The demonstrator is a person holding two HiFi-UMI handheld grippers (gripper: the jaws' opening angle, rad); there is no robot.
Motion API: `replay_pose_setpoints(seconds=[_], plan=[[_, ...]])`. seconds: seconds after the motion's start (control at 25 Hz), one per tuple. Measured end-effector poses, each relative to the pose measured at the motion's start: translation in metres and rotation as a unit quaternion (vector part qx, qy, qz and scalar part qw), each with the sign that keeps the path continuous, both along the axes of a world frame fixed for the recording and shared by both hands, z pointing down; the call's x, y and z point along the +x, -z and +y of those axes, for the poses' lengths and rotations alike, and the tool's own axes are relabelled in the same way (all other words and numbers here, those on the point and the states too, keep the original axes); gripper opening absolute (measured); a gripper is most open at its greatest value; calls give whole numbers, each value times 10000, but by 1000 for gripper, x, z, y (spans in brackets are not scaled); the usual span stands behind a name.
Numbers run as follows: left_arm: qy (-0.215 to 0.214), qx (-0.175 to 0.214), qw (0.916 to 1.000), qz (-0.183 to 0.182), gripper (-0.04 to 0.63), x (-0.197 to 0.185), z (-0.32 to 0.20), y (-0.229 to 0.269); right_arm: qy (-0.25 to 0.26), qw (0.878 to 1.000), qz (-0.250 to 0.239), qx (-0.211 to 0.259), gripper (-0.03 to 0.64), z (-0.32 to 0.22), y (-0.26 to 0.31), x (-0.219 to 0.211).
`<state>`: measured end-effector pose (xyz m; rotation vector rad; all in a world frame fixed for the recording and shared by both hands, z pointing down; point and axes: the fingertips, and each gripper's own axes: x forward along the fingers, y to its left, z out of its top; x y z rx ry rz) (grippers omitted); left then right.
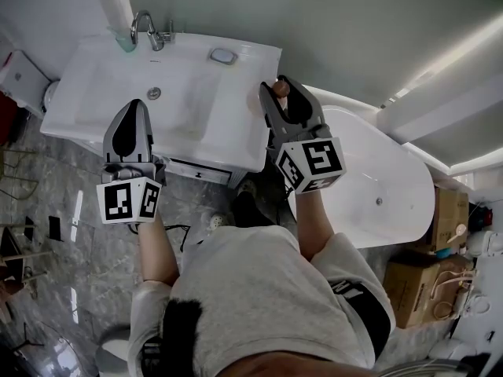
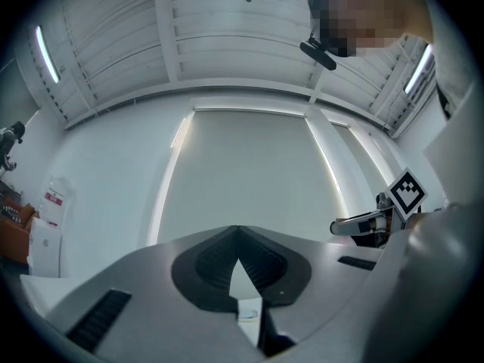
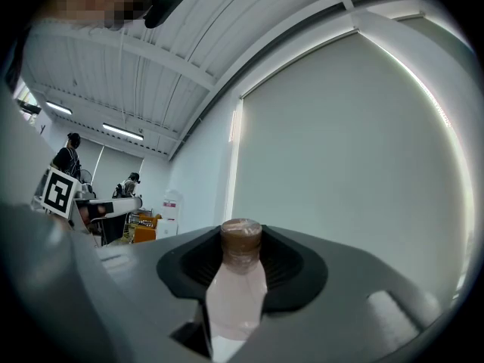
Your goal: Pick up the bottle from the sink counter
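A clear bottle with a brown cap stands upright between the jaws of my right gripper, which is shut on its neck and body. In the head view the right gripper is raised over the right end of the white sink counter, and only the bottle's cap shows above its jaws. My left gripper is held over the counter's front left edge. In the left gripper view the left gripper has its tips together and nothing between them.
A chrome faucet and a small soap dish sit at the back of the sink counter. A white bathtub stands to the right, with cardboard boxes beyond it. A toilet is at the far left.
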<state>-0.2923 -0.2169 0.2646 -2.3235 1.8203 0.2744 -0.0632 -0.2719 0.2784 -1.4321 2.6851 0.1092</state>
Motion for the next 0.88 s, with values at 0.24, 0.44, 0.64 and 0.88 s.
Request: replay_pose_setpoints(seconds=[0.24, 0.44, 0.64, 0.88], plan=[[-12, -5, 10000, -16, 6, 5, 3, -1, 17, 10000, -33, 14, 149, 4, 0, 4], [22, -12, 10000, -13, 6, 5, 9, -2, 30, 10000, -31, 27, 149, 9, -1, 6], [67, -12, 10000, -4, 6, 4, 12, -1, 33, 10000, -57, 3, 149, 10, 0, 6], [99, -24, 9999, 9, 6, 2, 13, -4, 49, 10000, -69, 6, 149, 11, -2, 4]])
